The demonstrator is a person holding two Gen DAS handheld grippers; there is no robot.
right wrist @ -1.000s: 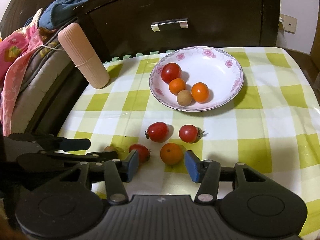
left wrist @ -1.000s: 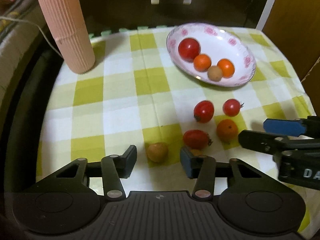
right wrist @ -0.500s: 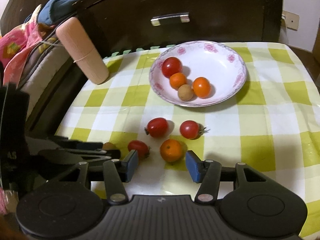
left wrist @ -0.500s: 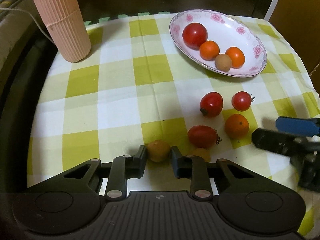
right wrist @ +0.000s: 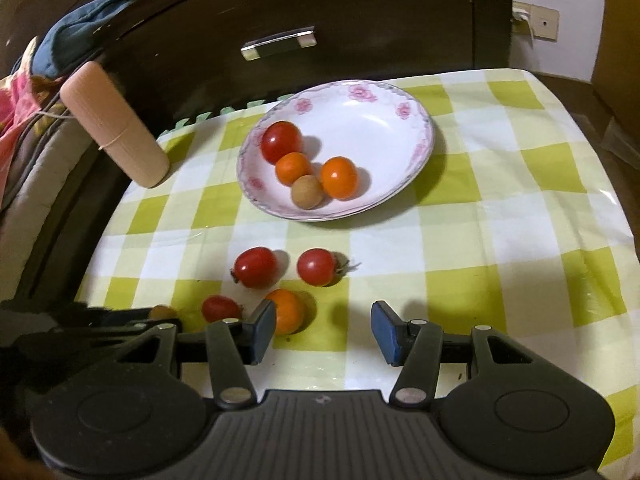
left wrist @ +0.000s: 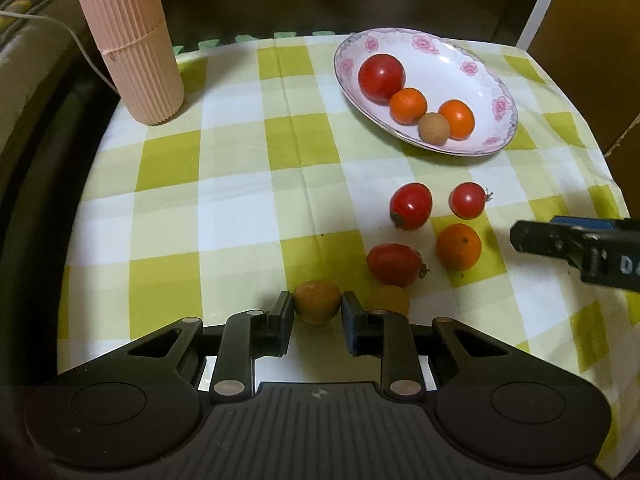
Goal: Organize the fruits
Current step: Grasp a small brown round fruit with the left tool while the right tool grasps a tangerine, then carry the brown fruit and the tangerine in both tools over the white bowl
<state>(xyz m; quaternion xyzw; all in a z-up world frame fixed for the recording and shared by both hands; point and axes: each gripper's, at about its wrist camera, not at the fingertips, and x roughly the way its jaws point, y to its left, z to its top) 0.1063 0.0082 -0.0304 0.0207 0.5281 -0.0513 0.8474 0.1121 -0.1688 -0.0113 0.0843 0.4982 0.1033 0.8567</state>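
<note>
Brownish fruit (left wrist: pixel 317 301) sits clamped between both pads of the left gripper (left wrist: pixel 316 312), low on the checked tablecloth (left wrist: pixel 224 184); whether it is lifted off the cloth cannot be told. Small yellow-orange fruit (left wrist: pixel 394 300) lies just beside the left gripper's right finger, partly hidden. Oblong red tomato (left wrist: pixel 394 264) touches or nearly touches that small fruit from behind. Orange fruit (left wrist: pixel 458 246) sits right of the oblong tomato, with two more red tomatoes (left wrist: pixel 411 206) and (left wrist: pixel 467 200) behind it, near the plate.

Right gripper (right wrist: pixel 324 326) is spread wide and holds nothing; the orange fruit (right wrist: pixel 286 310) lies just outside its left finger (right wrist: pixel 262 330), partly covered by it, not between the jaws. In the left wrist view the right gripper (left wrist: pixel 576 248) comes in from the right edge, apart from the orange fruit.

Floral plate (right wrist: pixel 400 108) stands at the far side of the cloth with one large red tomato (right wrist: pixel 281 142), two orange fruits (right wrist: pixel 293 167) and (right wrist: pixel 339 177), and a tan round fruit (right wrist: pixel 307 191) grouped together, touching. Pink ribbed cylinder (left wrist: pixel 128 40) stands upright at the far left corner. Dark drawer front with metal handle (right wrist: pixel 278 42) behind the table.
</note>
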